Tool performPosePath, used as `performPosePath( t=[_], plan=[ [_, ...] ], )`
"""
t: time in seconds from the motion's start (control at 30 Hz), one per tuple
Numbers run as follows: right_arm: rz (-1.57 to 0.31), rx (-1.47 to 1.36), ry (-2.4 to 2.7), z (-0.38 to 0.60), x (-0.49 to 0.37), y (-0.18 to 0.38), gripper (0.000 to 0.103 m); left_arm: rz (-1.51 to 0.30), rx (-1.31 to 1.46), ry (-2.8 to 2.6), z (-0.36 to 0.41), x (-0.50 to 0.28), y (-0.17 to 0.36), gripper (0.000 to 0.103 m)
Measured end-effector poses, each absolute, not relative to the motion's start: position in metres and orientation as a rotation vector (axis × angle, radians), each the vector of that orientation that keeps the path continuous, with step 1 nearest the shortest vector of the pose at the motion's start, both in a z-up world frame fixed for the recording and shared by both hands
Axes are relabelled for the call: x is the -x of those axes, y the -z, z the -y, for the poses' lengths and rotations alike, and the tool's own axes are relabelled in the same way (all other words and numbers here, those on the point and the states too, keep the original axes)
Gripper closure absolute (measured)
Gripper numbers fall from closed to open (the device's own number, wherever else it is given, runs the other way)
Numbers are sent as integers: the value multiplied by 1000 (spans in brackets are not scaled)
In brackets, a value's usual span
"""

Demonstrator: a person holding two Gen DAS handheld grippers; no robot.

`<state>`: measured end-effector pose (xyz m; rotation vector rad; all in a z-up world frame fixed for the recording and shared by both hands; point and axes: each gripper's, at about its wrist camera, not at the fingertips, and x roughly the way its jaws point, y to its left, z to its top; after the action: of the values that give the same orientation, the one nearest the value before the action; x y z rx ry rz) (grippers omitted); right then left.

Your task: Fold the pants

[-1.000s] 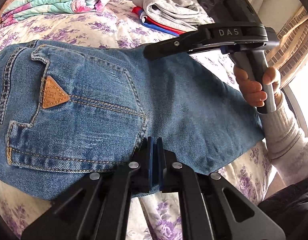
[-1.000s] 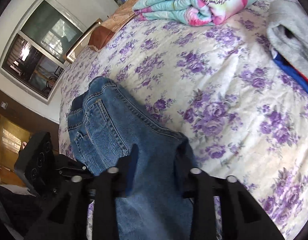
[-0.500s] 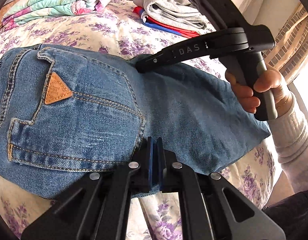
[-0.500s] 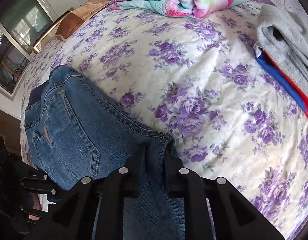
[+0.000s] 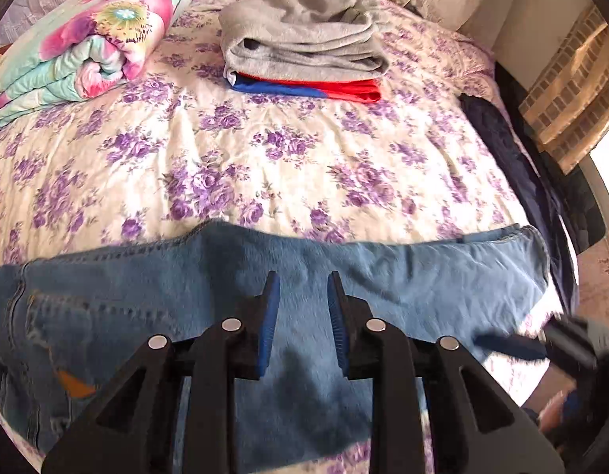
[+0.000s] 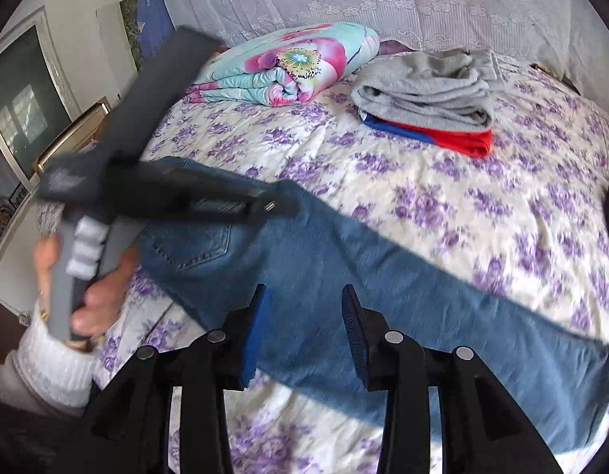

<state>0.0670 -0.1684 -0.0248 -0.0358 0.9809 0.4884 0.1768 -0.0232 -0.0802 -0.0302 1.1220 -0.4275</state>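
Jeans [image 5: 304,276] lie below parted fingers [image 5: 271,312].

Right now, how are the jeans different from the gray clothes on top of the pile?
The jeans are blue denim; the gray clothes are soft and fleecy. The jeans lie long and flat, straight on the bedspread; the gray clothes are folded small, on red and blue clothes. Both are on the bed.

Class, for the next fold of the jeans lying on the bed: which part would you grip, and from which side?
Probably the hem end of the jeans, coming from above and the near bed edge. The legs lie flat in one long strip, and that end has free edges to pinch and carry toward the pocket.
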Motion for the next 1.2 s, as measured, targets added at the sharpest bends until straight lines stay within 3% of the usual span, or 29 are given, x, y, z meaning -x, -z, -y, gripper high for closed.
performPosePath(
  t=[0.1,0.2,0.3,0.4,0.53,0.57,0.63,0.77,0.9,1.03,1.2],
  plan=[
    [-964,-8,-398,168,-50,38,66,-1243,79,424,26,-209,119,80],
    [-1040,-73,-341,172,-55,67,66,-1233,105,454,17,-212,121,86],
    [-1123,-90,-282,168,-67,100,64,-1216,118,473,13,-210,123,86],
    [-1107,-55,-256,157,-67,95,57,-1171,67,456,17,-200,121,86],
    [-1098,-212,-294,177,-59,81,56,-1124,-17,418,27,-188,116,86],
    [-1076,-269,-301,191,-53,73,55,-1115,-27,415,28,-184,115,86],
    [-1024,-364,-245,229,-38,60,35,-1107,-26,416,25,-178,113,86],
    [-932,-574,-15,332,7,49,31,-1108,81,454,7,-156,100,86],
    [-878,-912,88,426,47,77,30,-1070,74,452,4,-112,99,61],
    [-891,-1117,27,461,43,119,30,-1061,26,428,9,-90,123,61],
    [-859,-1095,-55,465,2,128,30,-1108,-5,427,22,-82,109,63]
  ],
)
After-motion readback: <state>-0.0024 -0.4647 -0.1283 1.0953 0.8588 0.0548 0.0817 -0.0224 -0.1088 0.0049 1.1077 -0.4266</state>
